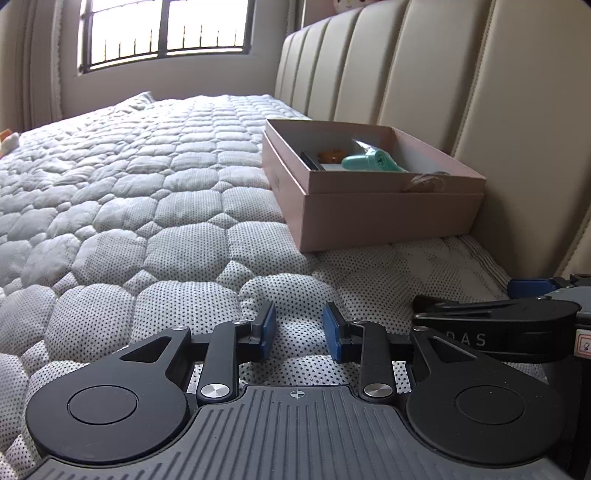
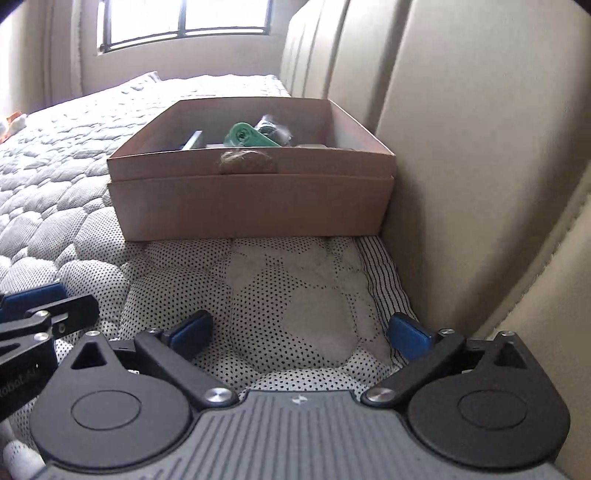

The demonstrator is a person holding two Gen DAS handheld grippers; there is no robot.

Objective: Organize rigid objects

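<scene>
With both empty grippers low on the quilt, left gripper narrowly parted, right gripper spread wide, reach gently toward the far box against the headboard, holding the green tool

The left wrist camera sits just behind the left gripper, low over the quilted mattress, and looks forward along its fingers, with the pink box ahead and to the right of them against the padded headboard and the window far beyond. The right wrist camera sits just behind the right gripper, equally low and facing the same way, nearer the box, which stands straight ahead of its fingers. Both views share the box, mattress, headboard and window, and each catches the other gripper at its inner edge.
</scene>
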